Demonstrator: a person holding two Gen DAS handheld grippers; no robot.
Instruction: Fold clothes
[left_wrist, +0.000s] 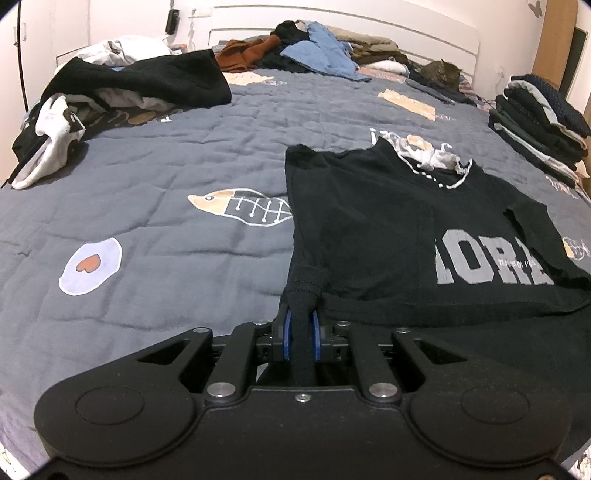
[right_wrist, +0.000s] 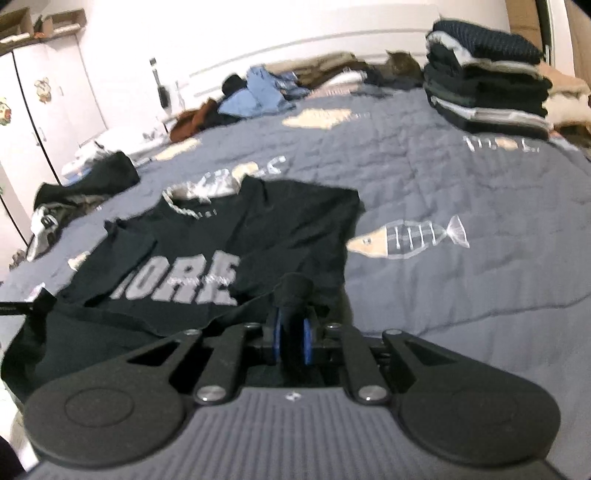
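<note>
I have the black T-shirt (left_wrist: 388, 221) by its bottom hem, one corner in each tool. My left tool (left_wrist: 301, 330) is clamped on a bunched fold of that hem, and my right tool (right_wrist: 293, 334) is clamped on the other corner. The shirt lies print up near the bed's near edge, its collar pointing toward the headboard, both sides already turned in. To fold it well, I judge I should lift both corners evenly, keep the hem taut between them, and carry it toward the collar so the halves line up without dragging the lower layer.

The grey quilt (left_wrist: 166, 155) is rumpled, with unsorted clothes (left_wrist: 140, 85) toward the far left corner and a folded stack (right_wrist: 484, 77) at the right edge.
</note>
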